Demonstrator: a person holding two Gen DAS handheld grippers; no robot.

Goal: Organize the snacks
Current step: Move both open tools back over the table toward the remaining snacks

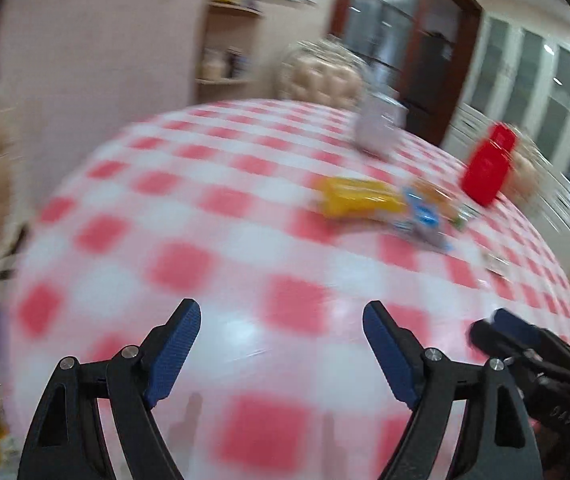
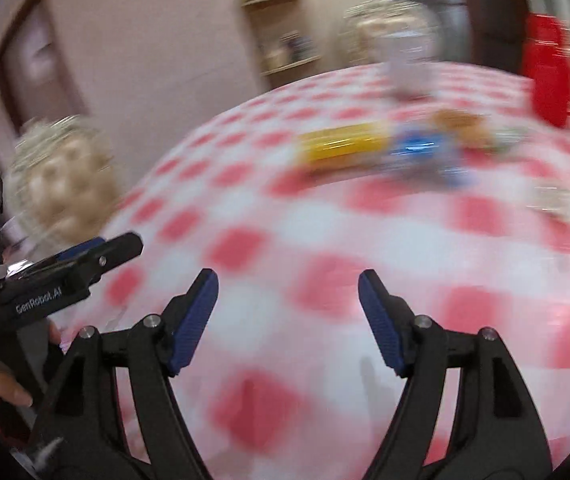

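Holding both jaws wide and empty, your left hand-held gripper (image 1: pixel 281 326) and right hand-held gripper (image 2: pixel 288 298) hover over the checked table (image 1: pixel 213 240); the blurred snack packets (image 1: pixel 385 204) lie at centre right.

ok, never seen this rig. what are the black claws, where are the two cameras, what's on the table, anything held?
No robot: a person holds one handheld gripper in each hand. Each picture comes from a fisheye camera on a gripper, looking along its fingers. The left gripper and right gripper are both open and hold nothing. Each also shows at the edge of the other's view. Beyond them, on the checked tablecloth, lie a yellow snack pack and a blue snack pack, with a red container and a pale container behind. All is motion-blurred, so labels cannot be read.
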